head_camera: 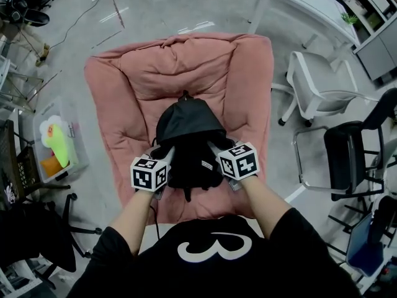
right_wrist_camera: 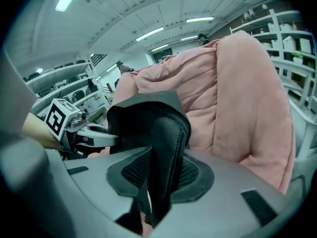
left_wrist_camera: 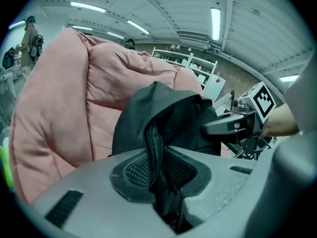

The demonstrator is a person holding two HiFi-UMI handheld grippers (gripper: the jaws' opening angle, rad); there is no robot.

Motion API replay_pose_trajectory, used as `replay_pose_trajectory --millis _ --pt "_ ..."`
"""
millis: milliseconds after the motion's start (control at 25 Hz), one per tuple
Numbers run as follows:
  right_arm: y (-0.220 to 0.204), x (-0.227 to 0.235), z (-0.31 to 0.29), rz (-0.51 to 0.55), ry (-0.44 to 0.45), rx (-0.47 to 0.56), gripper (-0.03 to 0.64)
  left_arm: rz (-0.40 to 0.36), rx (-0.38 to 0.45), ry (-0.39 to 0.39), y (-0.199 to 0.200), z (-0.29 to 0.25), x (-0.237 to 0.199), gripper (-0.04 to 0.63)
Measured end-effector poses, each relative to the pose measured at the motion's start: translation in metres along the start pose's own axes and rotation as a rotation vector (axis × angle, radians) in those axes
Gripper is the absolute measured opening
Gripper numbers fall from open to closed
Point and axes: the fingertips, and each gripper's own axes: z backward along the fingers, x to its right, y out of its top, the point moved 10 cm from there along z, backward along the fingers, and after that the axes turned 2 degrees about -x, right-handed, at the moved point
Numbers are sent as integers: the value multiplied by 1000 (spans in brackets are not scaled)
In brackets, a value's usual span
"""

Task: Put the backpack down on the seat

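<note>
A black backpack (head_camera: 186,135) rests on the cushion of a pink padded seat (head_camera: 124,85), its top toward the backrest. My left gripper (head_camera: 166,152) is at its left side and my right gripper (head_camera: 214,146) at its right. In the left gripper view the jaws (left_wrist_camera: 158,182) pinch a zippered edge of the backpack (left_wrist_camera: 163,113), with the seat (left_wrist_camera: 74,93) behind. In the right gripper view a padded strap (right_wrist_camera: 166,148) stands between the jaws (right_wrist_camera: 161,182), and a thin gap shows beside it. The seat's backrest (right_wrist_camera: 237,98) rises behind.
A white office chair (head_camera: 316,82) and a black chair (head_camera: 347,148) stand right of the seat. A clear bin (head_camera: 59,141) with toys sits on the floor at left, with a dark chair (head_camera: 31,228) below it. A white table (head_camera: 310,2) is at the far right.
</note>
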Motion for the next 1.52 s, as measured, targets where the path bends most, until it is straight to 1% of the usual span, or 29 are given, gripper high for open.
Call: replay_pose_trajectory --millis 80,160,200,240,400,560,720,800,920,960,1000,1080,1120,1160,1200,1280,1360,1400,1520 --pt "0 5 -2 -11 -34 -16 124 9 0 -1 2 -2 -3 78" --pt "-2 11 -3 -27 -44 -28 202 32 -7 -22 2 -5 -8 176" --pt "-3 13 -2 -35 -45 -27 230 43 -8 -35 0 -5 -10 221" --pt "-5 15 0 -41 -45 -20 247 50 -7 -42 -2 -5 -12 248" --pt "-16 20 19 -65 -59 -1 281 79 1 -41 -16 9 -16 282" --pt "-26 23 45 -92 -42 5 281 135 29 -27 -29 33 -14 288" --pt "-29 15 81 -58 -6 57 281 179 70 20 -30 64 6 287" --pt "-27 4 105 -41 34 108 281 185 89 20 -27 83 25 281" --pt "-23 -18 146 -18 118 179 276 180 149 -38 -19 114 61 253" --pt "-21 -25 159 -15 148 204 270 177 174 -57 -16 124 73 235" --pt "-19 -32 173 -22 179 233 247 173 198 -68 -12 133 87 207" --pt "-17 -46 201 -65 259 300 161 169 230 -79 -8 150 114 170" --pt "-16 -53 214 -91 307 331 132 168 240 -90 -6 158 128 130" --pt "-16 -59 226 -113 351 359 109 166 251 -107 -4 166 142 72" --pt "-17 -65 237 -124 384 381 104 163 265 -130 -2 175 156 23" --pt "-21 -76 256 -121 415 407 48 150 300 -189 1 193 183 8" --pt "-27 -86 274 -109 441 417 17 118 330 -232 3 210 209 6" --pt "-29 -91 282 -90 454 414 12 96 340 -243 4 218 221 6" --pt "-34 -109 307 8 466 391 5 52 371 -263 5 242 256 6"
